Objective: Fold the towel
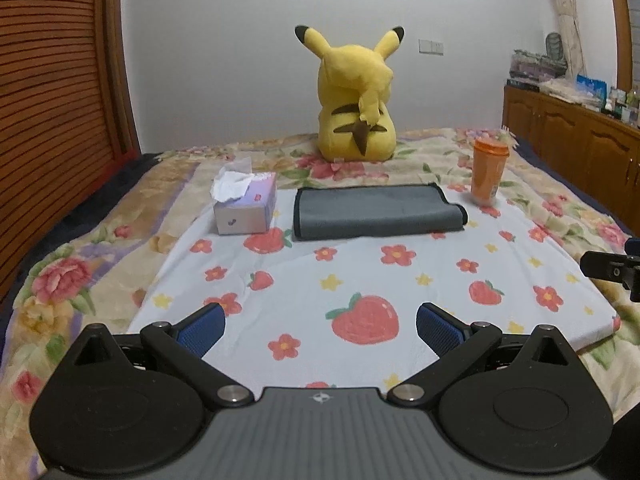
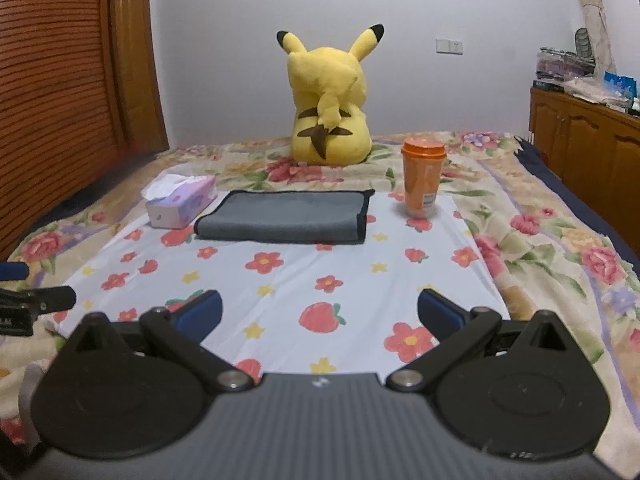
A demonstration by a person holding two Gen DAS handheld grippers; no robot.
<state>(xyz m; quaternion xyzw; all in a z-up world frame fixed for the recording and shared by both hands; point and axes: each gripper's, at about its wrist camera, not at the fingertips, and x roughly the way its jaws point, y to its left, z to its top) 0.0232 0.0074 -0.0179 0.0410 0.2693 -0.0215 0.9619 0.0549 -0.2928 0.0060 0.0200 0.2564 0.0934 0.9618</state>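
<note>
A grey towel with a black edge lies folded in a flat rectangle at the far end of a white strawberry-print cloth on the bed. It also shows in the right wrist view. My left gripper is open and empty, low over the near part of the cloth, well short of the towel. My right gripper is open and empty too, beside the left one. A part of the right gripper shows at the right edge of the left wrist view.
A tissue box stands left of the towel and an orange cup right of it. A yellow plush toy sits behind on the floral blanket. A wooden cabinet runs along the right, a slatted wooden door on the left.
</note>
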